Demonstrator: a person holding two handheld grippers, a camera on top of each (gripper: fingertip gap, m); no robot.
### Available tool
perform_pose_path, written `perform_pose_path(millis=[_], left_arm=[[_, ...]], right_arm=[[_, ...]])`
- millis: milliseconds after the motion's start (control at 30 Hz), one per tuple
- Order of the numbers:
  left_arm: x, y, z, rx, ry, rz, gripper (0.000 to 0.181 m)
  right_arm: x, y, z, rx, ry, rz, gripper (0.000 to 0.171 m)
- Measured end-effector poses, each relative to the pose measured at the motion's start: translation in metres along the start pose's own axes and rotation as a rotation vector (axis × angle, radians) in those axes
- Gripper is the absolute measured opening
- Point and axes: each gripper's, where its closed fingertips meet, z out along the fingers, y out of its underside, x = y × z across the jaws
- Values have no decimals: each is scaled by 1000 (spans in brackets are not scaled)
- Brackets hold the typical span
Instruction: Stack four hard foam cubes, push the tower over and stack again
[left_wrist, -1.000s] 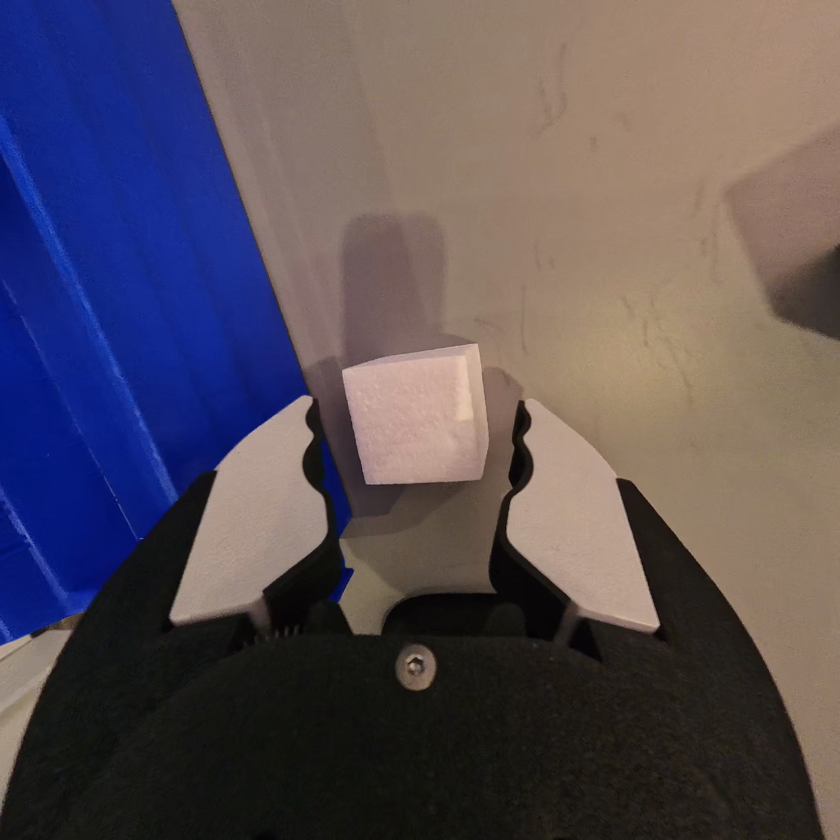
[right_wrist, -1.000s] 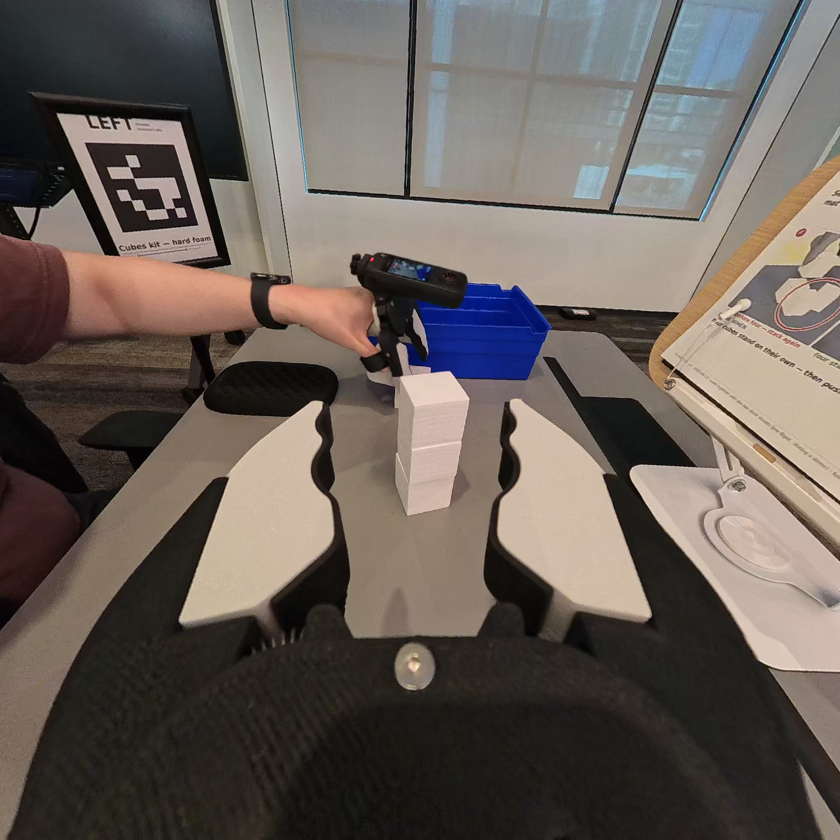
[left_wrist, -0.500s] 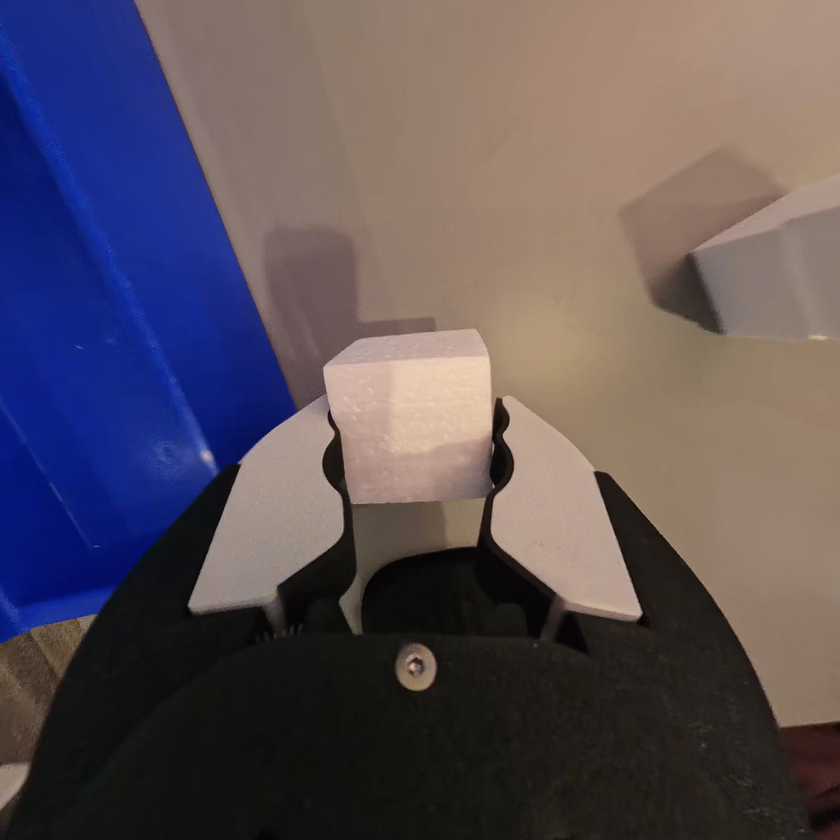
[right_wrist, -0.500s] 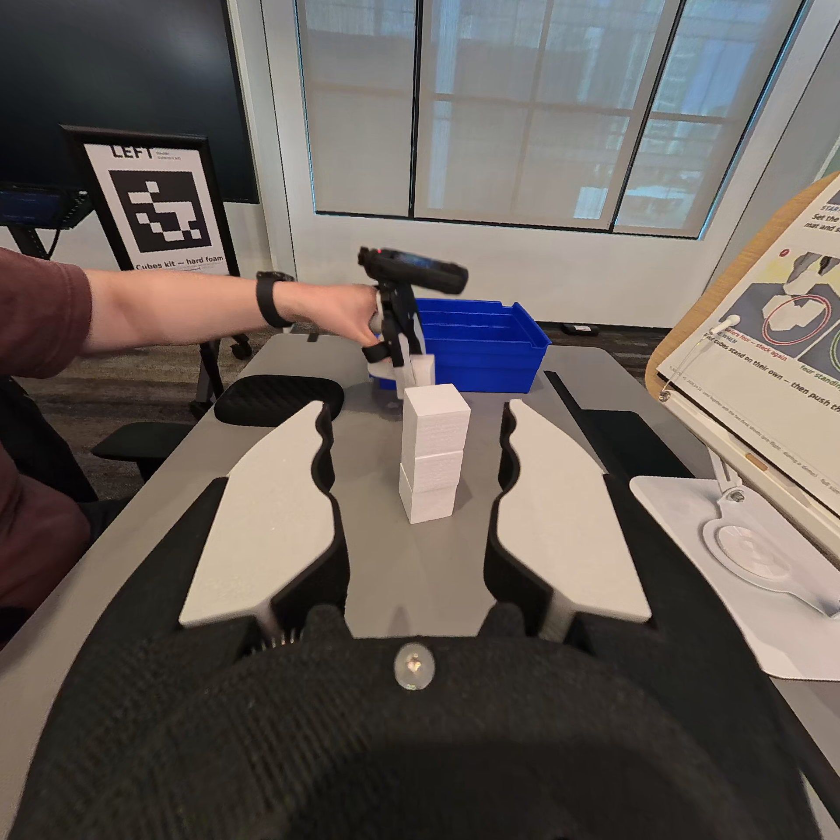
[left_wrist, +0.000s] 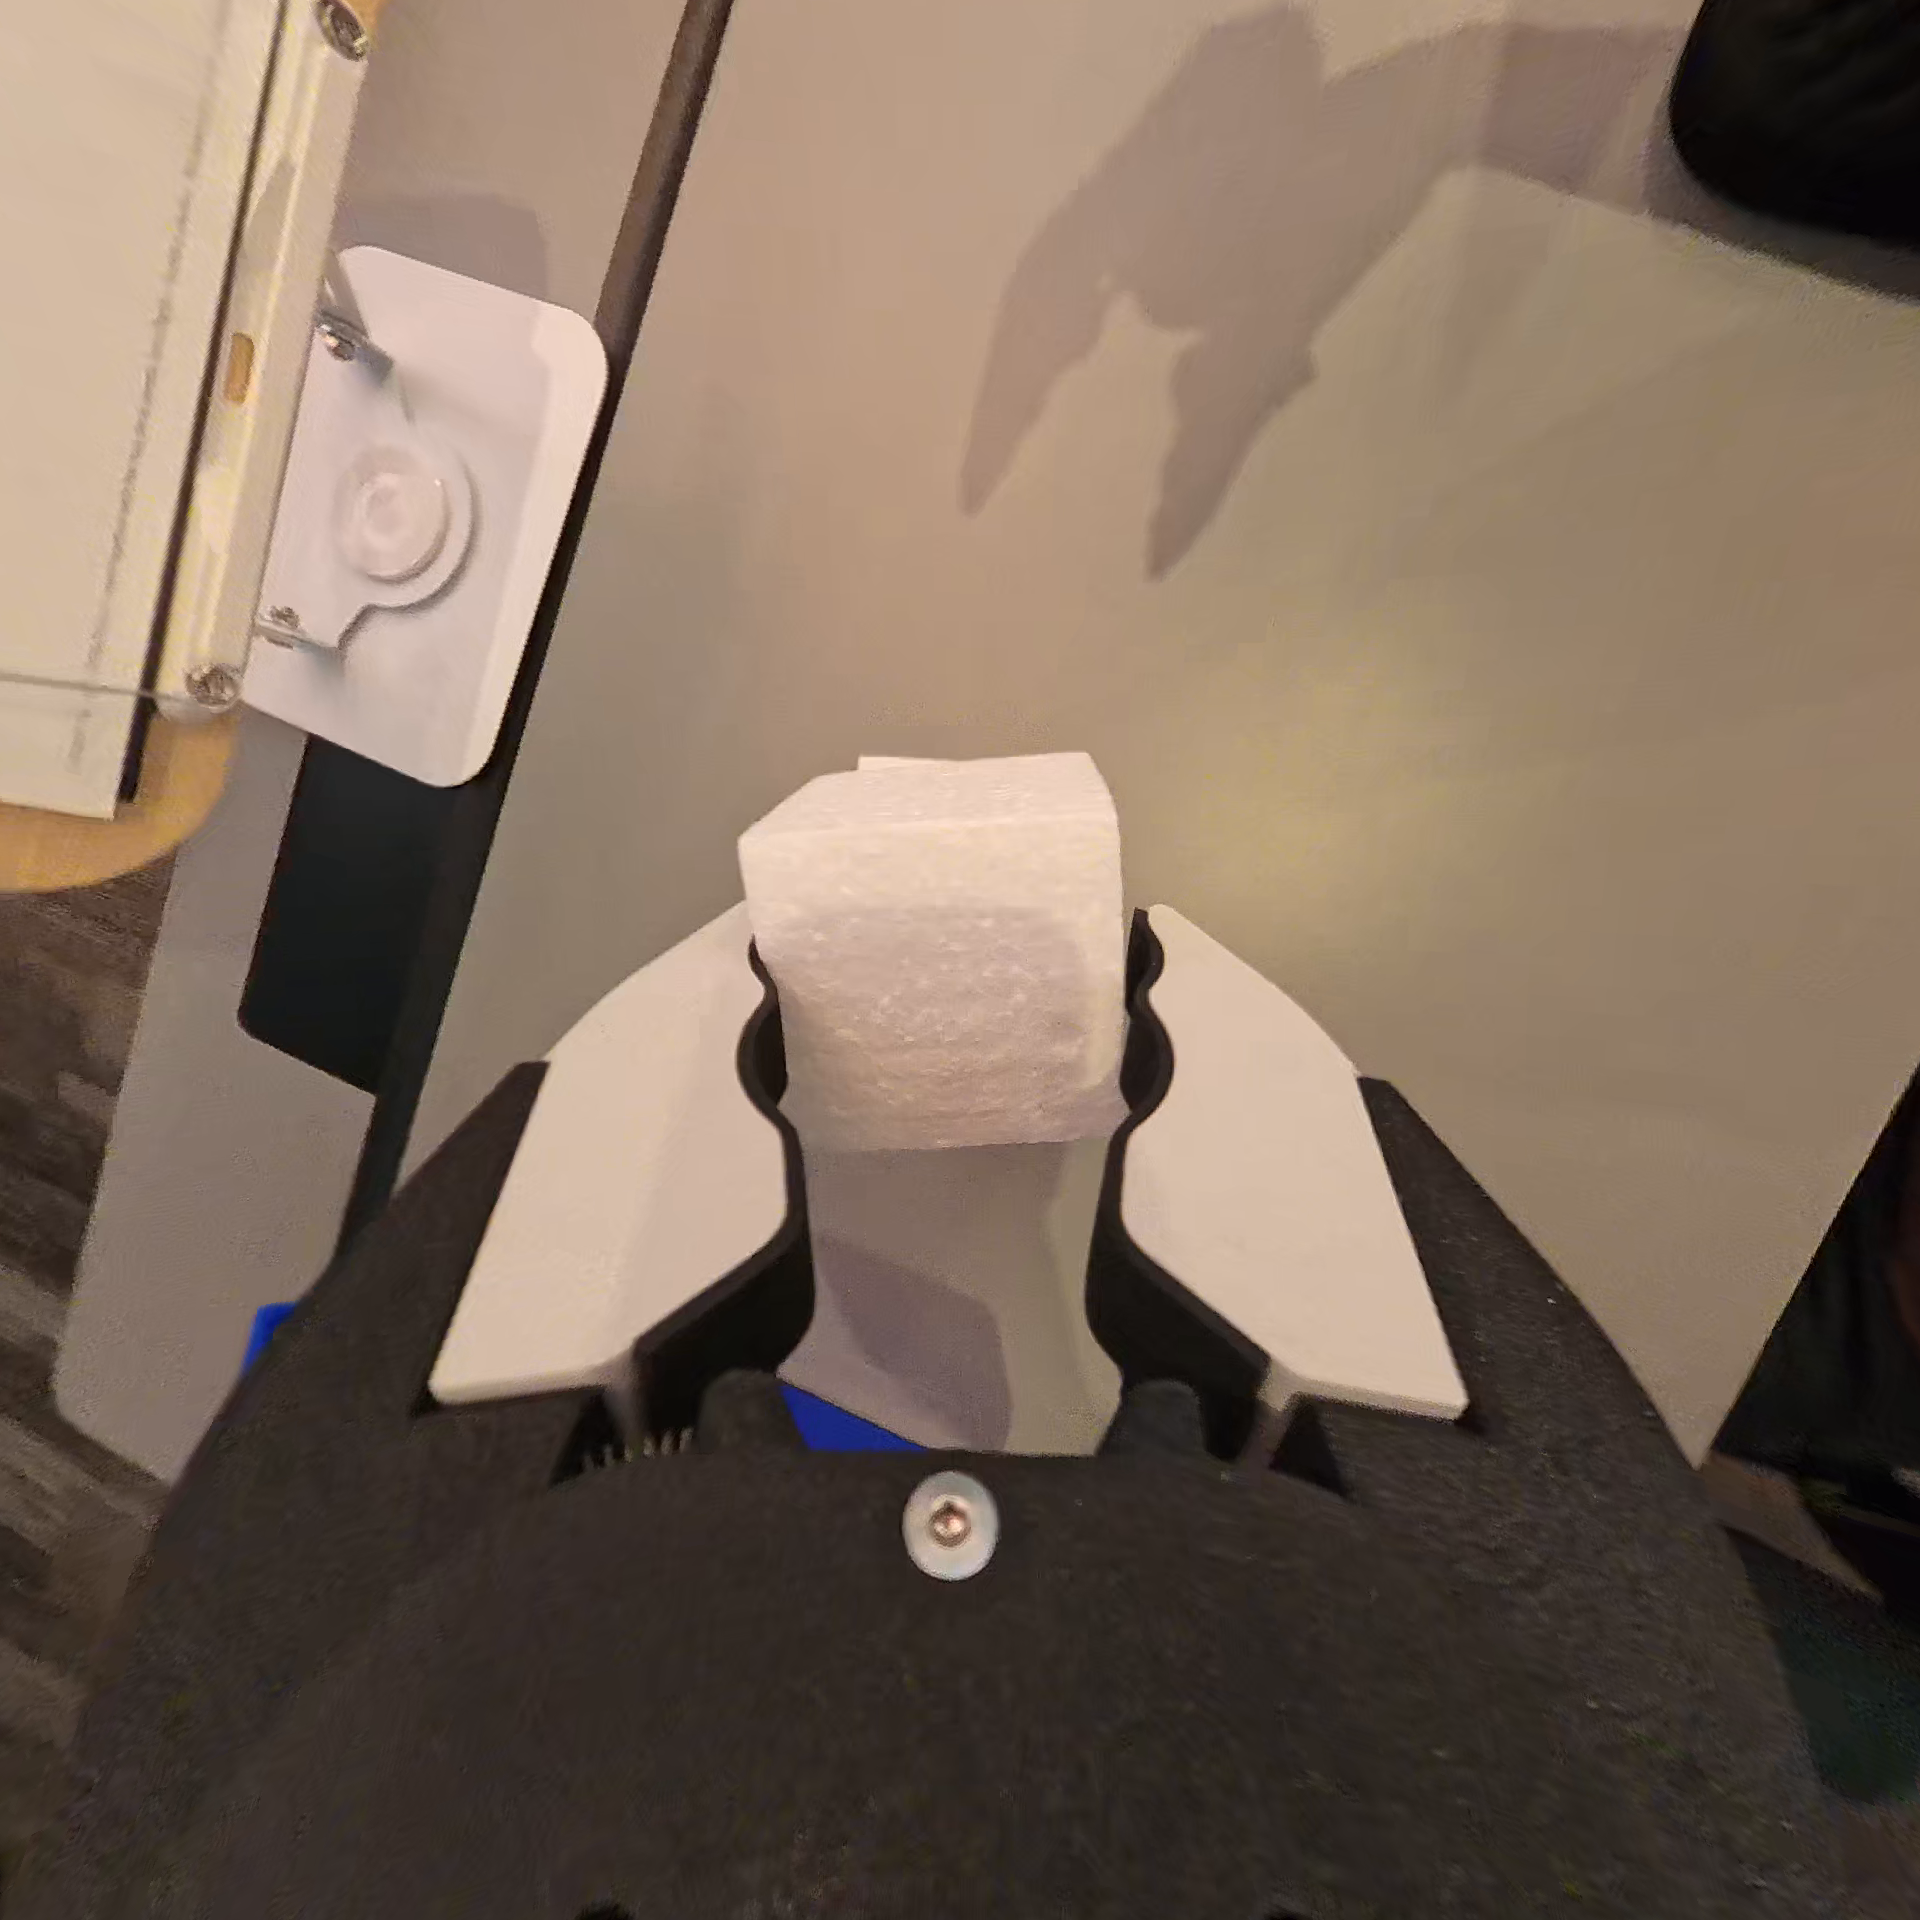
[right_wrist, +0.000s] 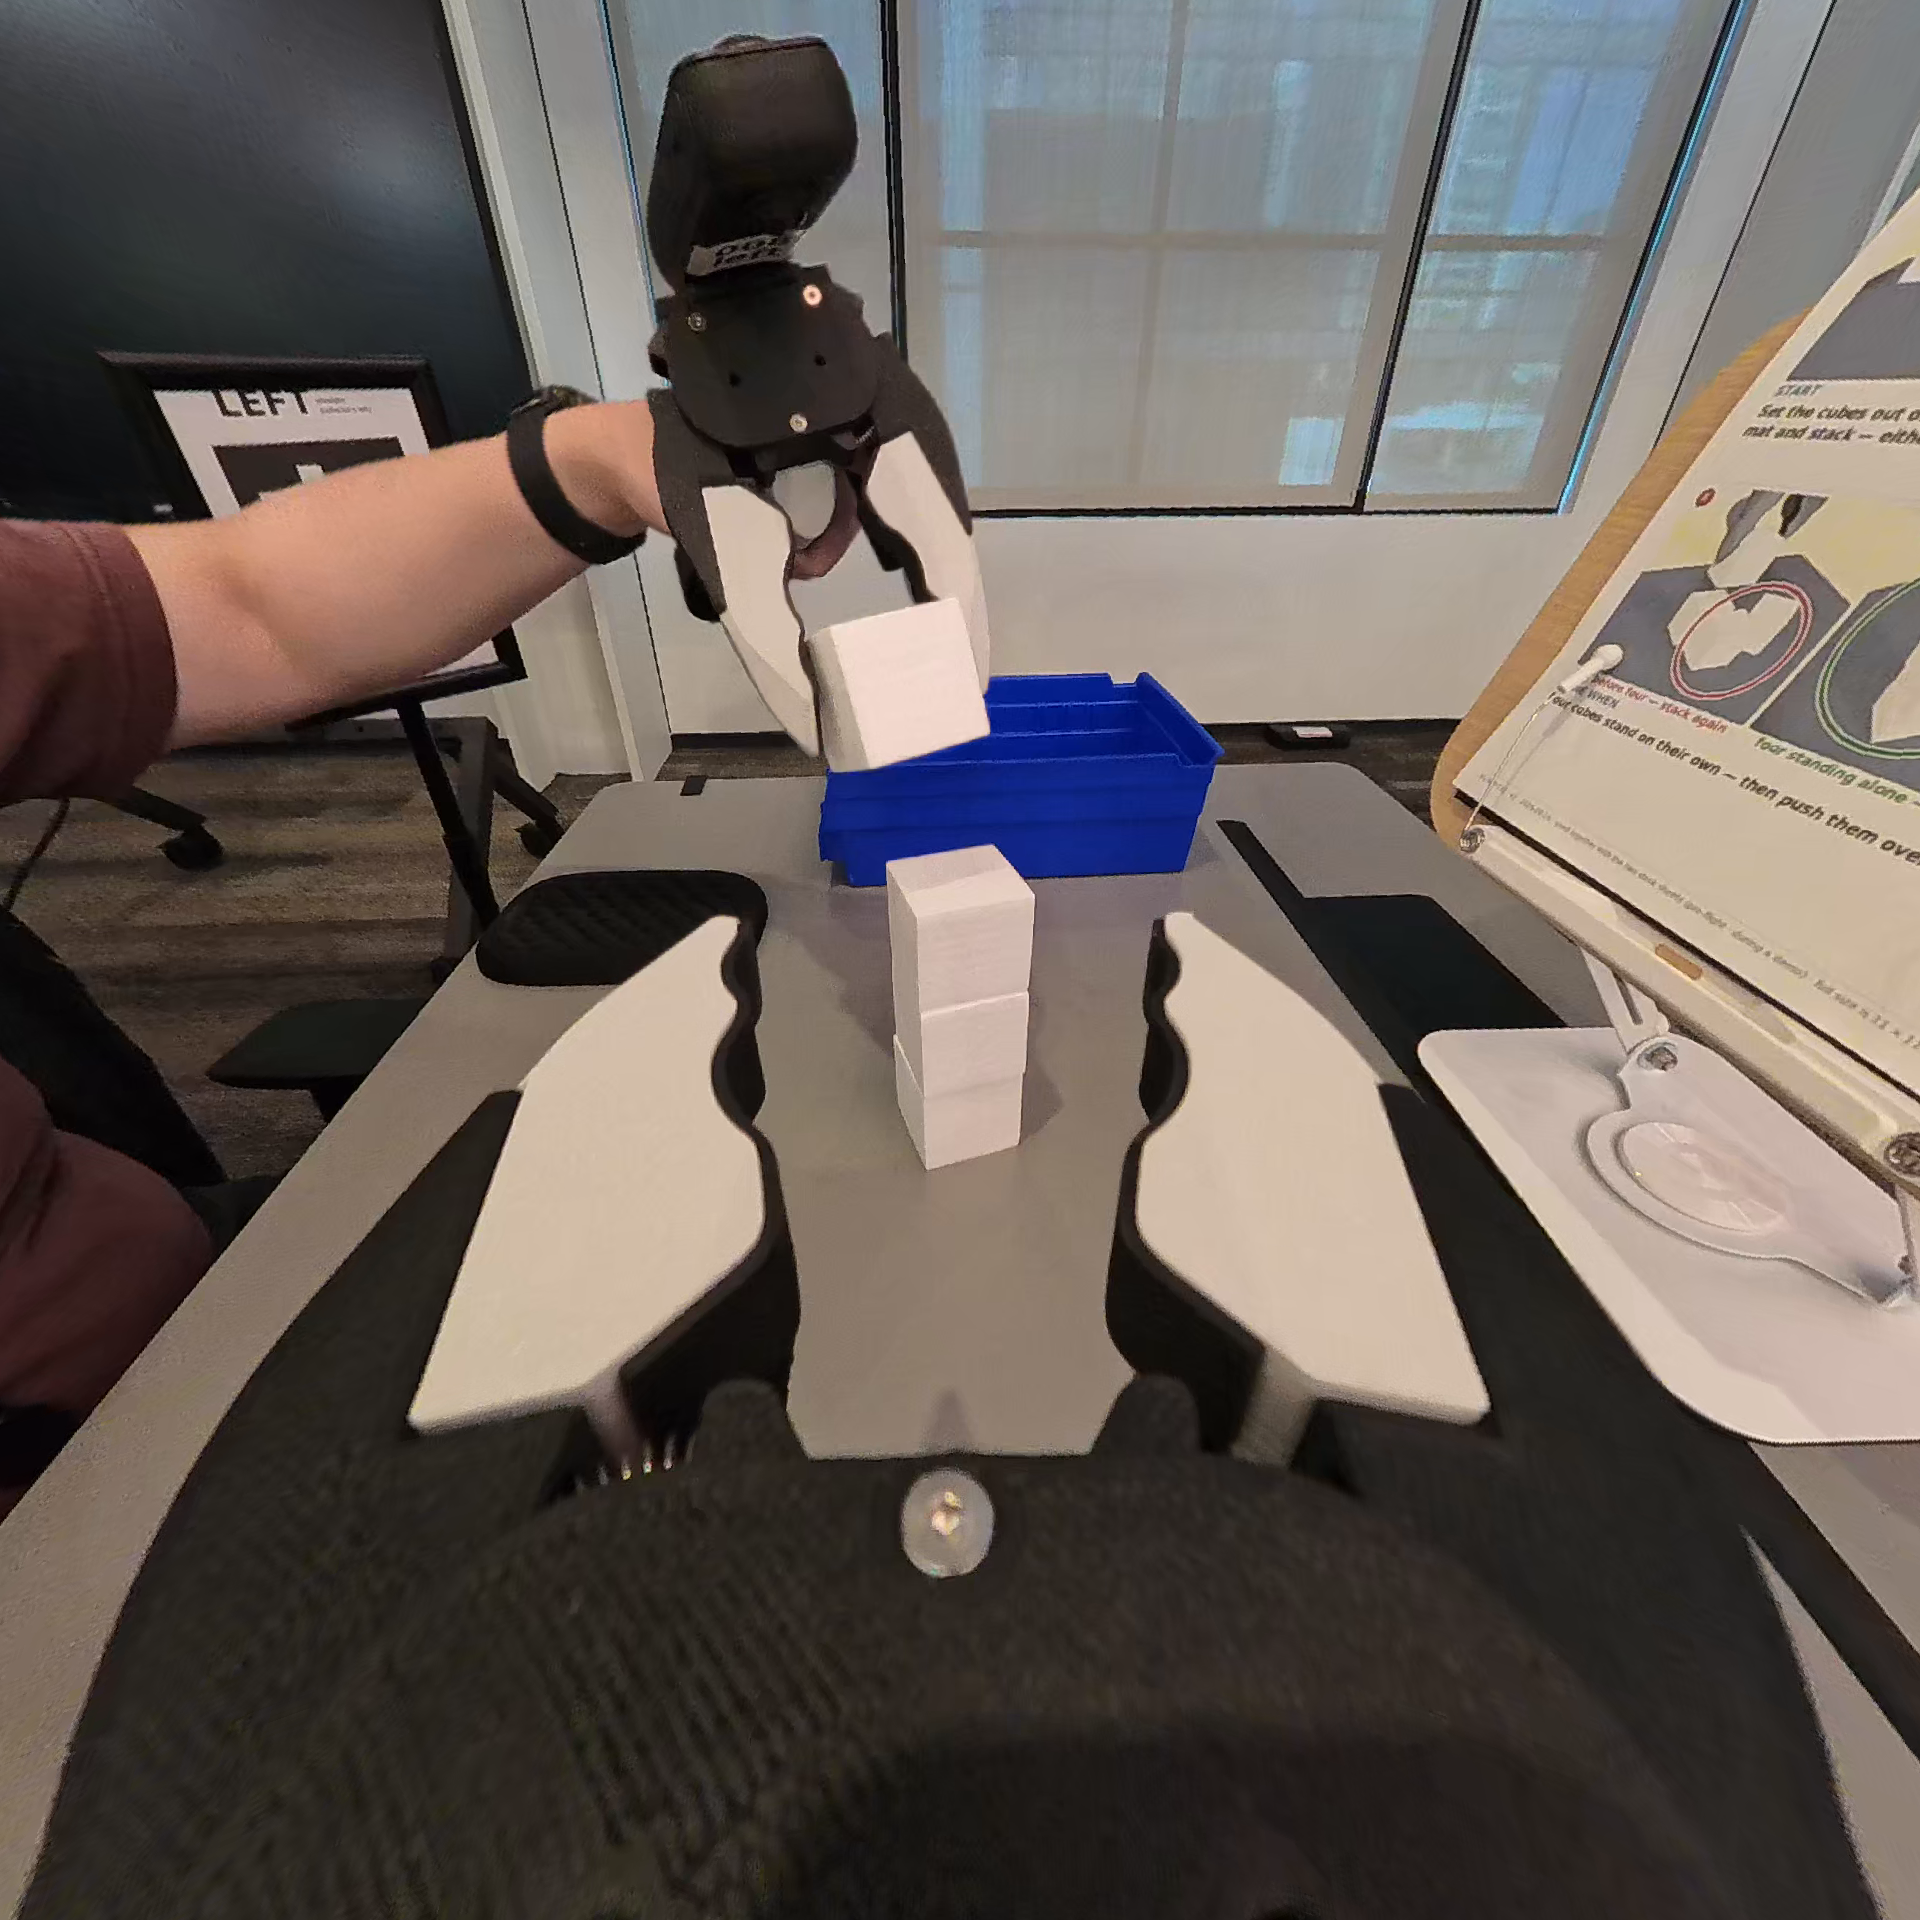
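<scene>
A tower of three white foam cubes (right_wrist: 958, 1013) stands on the grey table (right_wrist: 935, 1299). My left gripper (left_wrist: 943, 935) is shut on a fourth white foam cube (left_wrist: 935, 956). In the right wrist view the left gripper (right_wrist: 883, 675) holds that cube (right_wrist: 896, 681) tilted in the air, above and a little behind the tower, not touching it. A corner of the tower's top cube shows just behind the held cube in the left wrist view (left_wrist: 883, 766). My right gripper (right_wrist: 951, 935) is open and empty, low over the table, with the tower standing apart between and beyond its fingertips.
A blue bin (right_wrist: 1023, 779) stands behind the tower. A black pad (right_wrist: 618, 925) lies at the left. A white stand base (right_wrist: 1662, 1195) with a tilted instruction board (right_wrist: 1745, 675) is at the right; it also shows in the left wrist view (left_wrist: 416, 499). A person's arm (right_wrist: 343, 582) reaches in from the left. Across from one pair of fingers to the other is roughly 20 cm.
My left gripper closed on the cube beside the blue bin, lifted it and swung it up over the tower. The right gripper has hardly moved.
</scene>
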Motion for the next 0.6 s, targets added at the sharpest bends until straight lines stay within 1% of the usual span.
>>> perform_pose_path(millis=[100, 200, 300, 600], left_arm=[[-4, 5, 14, -106, 14, 71, 63], [-7, 9, 24, -177, 14, 133, 63], [-7, 5, 31, -182, 37, 147, 63], [-5, 11, 45, -239, 93, 156, 63]], right_arm=[[0, 1, 0, -2, -1, 2, 72], [-1, 0, 0, -3, -10, 2, 72], [-2, 1, 0, -10, -12, -1, 72], [-1, 5, 0, -19, -19, 9, 73]])
